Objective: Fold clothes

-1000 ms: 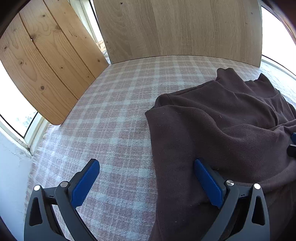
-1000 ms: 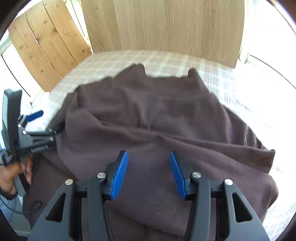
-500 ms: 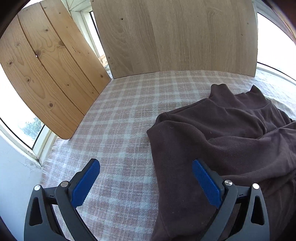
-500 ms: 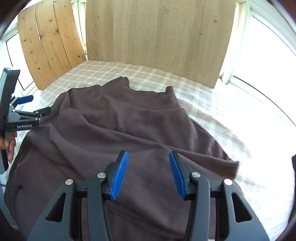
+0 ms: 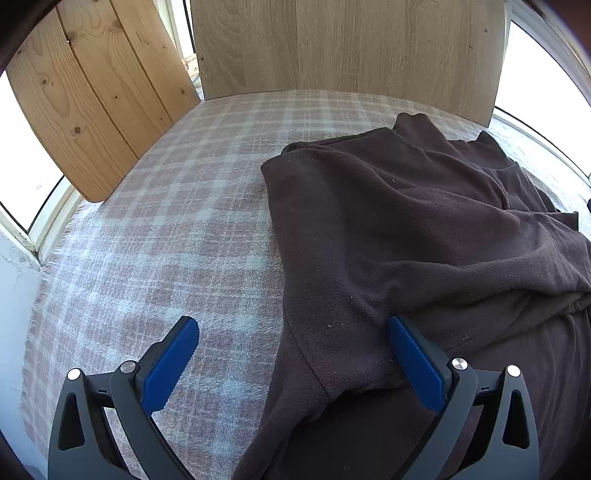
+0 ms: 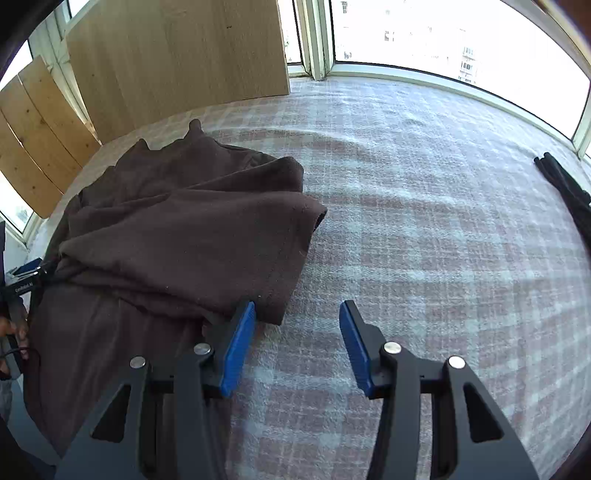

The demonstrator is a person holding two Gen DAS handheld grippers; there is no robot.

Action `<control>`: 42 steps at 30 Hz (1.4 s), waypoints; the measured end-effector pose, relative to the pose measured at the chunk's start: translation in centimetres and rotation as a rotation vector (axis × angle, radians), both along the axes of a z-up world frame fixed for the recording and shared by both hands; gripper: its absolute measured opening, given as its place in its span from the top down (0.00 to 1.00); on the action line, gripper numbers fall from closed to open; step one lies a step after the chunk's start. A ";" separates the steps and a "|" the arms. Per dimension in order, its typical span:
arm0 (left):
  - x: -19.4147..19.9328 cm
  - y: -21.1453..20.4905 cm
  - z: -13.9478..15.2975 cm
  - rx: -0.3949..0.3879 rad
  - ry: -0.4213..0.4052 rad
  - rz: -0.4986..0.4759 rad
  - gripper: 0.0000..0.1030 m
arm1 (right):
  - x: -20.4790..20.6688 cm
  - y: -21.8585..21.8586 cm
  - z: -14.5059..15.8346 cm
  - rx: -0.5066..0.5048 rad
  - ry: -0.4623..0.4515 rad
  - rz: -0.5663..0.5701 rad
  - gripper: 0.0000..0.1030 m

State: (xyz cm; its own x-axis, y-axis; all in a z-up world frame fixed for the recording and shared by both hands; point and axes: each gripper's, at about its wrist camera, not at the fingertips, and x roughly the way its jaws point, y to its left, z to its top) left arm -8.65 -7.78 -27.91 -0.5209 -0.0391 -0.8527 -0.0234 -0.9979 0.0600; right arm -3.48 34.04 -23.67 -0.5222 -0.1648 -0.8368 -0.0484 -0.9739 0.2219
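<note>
Swung away to the right since the earlier frames, the right gripper [image 6: 297, 336] now hangs over bare cloth past the garment's edge, where before it sat above the middle of the garment. Its blue-padded jaws stand spread as before, nothing between them; the left pad lies just beside the folded edge of the dark brown fleece garment [image 6: 192, 236]. In this right wrist view the garment lies bunched at the left on the pink-and-white plaid blanket [image 6: 424, 221] covering the bench. A pale wooden board [image 6: 177, 55] leans at the back, bright windows [image 6: 443, 33] curve around the far side, and a black folded object [image 6: 569, 192] lies at the right edge. The left gripper [image 6: 26, 280] shows at the garment's left edge.

From the left wrist, the left gripper [image 5: 291, 362] has shifted only slightly. Its jaws are spread wide, straddling the garment's [image 5: 406, 229] left hem without pinching it. Knotty pine planks [image 5: 92, 110] stand at the left.
</note>
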 end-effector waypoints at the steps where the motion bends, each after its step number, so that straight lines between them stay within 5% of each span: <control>1: 0.2 0.1 0.0 -0.018 0.004 -0.008 0.00 | -0.3 0.2 -0.2 -0.064 0.010 0.010 0.54; 4: 0.6 0.0 0.1 -0.039 0.007 -0.013 0.00 | -0.3 -1.0 -0.2 -0.066 0.017 0.071 0.61; 6: 0.6 -0.1 0.1 -0.034 0.006 -0.011 0.00 | -0.1 -1.5 0.0 -0.082 0.031 0.089 0.91; 12: 0.5 -0.5 -0.1 -0.029 0.027 -0.049 0.00 | -0.6 -2.0 0.4 -0.095 0.024 0.127 0.94; 22: -0.2 -0.9 0.1 -0.032 0.021 -0.168 0.00 | 1.7 -0.4 10.1 -0.276 0.206 0.096 0.95; 27: -0.6 -1.0 0.1 -0.023 0.012 -0.226 0.00 | -0.3 1.7 3.5 -0.138 0.018 -0.024 0.96; 33: -1.1 -0.9 1.5 -0.046 -0.018 -0.220 0.02 | -1.4 1.5 6.3 -0.092 0.108 0.006 0.96; 36: -1.6 -1.2 3.9 -0.037 0.040 -0.193 0.01 | 0.2 1.6 4.8 -0.118 0.011 0.015 0.96; 39: -4.0 -1.0 4.5 -0.029 0.055 -0.163 0.01 | 2.7 1.2 1.3 -0.133 -0.132 0.050 0.96; 42: -6.7 -0.5 3.6 -0.021 0.022 -0.137 0.01 | 4.0 1.3 -0.2 -0.104 -0.176 0.057 0.94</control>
